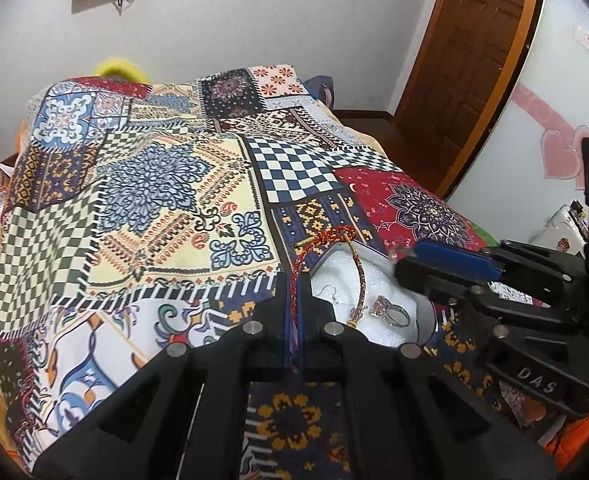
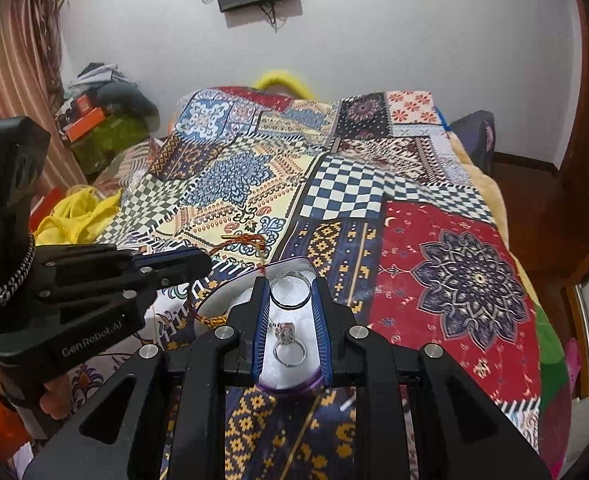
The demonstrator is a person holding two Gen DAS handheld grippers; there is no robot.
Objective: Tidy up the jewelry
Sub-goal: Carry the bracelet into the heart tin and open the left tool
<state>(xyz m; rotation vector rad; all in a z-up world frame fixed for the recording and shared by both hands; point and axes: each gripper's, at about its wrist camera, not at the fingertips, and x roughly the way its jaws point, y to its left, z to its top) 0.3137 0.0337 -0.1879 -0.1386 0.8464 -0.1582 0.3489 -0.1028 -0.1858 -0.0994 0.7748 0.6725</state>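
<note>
Left gripper: matte black plastic frame with open triangular cut-outs in the arms. Four round silver pin heads sit across the linkage. Fingers are black with blue inner edges. Seen from the right wrist view, its body carries pale "GenRobot.AI" lettering, small silver screws, a black boxy housing behind, and a braided black-and-white cable.

Right gripper: same black frame, same four silver pins. Finger pads are blue and ribbed. From the left wrist view its side shows the letters "DAS", grey screws, and a blue finger strip.
</note>
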